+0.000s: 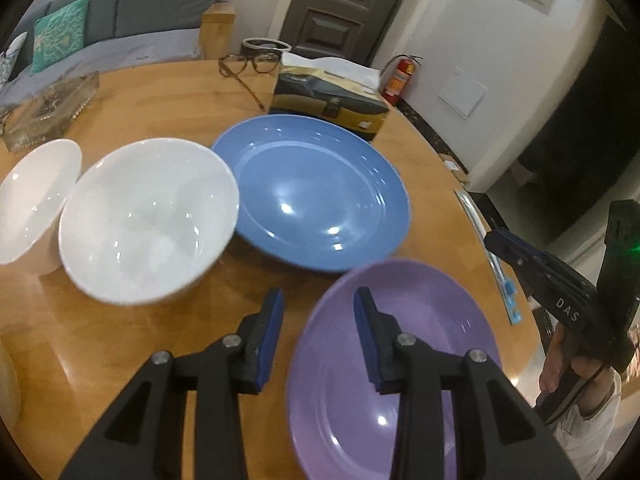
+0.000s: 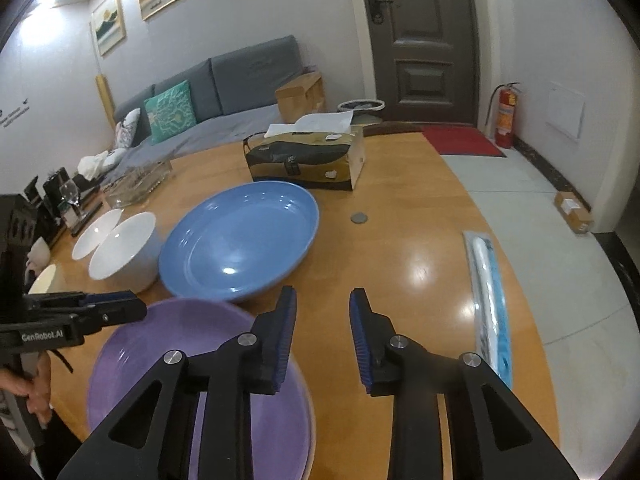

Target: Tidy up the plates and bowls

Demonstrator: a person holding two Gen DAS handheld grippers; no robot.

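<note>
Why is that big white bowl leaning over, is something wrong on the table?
The big white bowl does look tipped, its opening facing sideways, close against the smaller white bowl. Whether it rests on that bowl I cannot tell. The blue plate and purple plate lie flat. Nothing is spilled or broken.

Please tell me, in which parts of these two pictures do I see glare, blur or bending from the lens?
Left wrist view: small bright glints on the blue plate; the large white bowl has a smeared near rim; black corners from the fisheye. Right wrist view: broad lamp glare on the table beside the blue plate; the purple plate rim is blurred; the door bows.
</note>
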